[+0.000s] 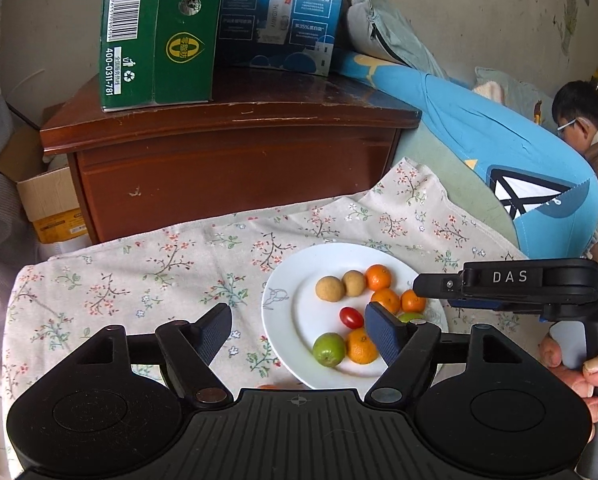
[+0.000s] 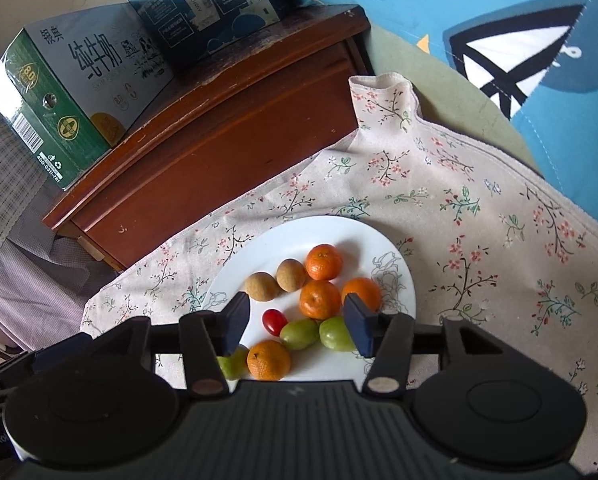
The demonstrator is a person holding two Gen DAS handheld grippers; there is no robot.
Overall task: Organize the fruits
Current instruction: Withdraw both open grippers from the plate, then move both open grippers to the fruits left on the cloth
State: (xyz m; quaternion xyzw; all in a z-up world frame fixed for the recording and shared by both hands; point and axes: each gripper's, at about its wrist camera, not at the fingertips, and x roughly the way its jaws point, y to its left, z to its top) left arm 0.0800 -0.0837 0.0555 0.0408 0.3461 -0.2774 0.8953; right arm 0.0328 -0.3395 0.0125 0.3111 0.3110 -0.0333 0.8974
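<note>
Left claw point(image 1: 299, 334) spread at plate point(image 1: 283, 320) rim, right claw point(image 2: 297, 326) spread over fruit, floral cloth point(image 2: 479, 240) beyond.

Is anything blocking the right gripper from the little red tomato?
Nothing visible does. The right gripper is open above the white plate, and the red tomato lies uncovered between its fingers, with a green fruit close beside it.

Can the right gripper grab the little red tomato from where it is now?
Probably yes. The right gripper is open and hangs just above the plate, and the red tomato lies between its fingers with nothing on top of it. A green fruit sits very close beside the tomato, so it might get nudged.
</note>
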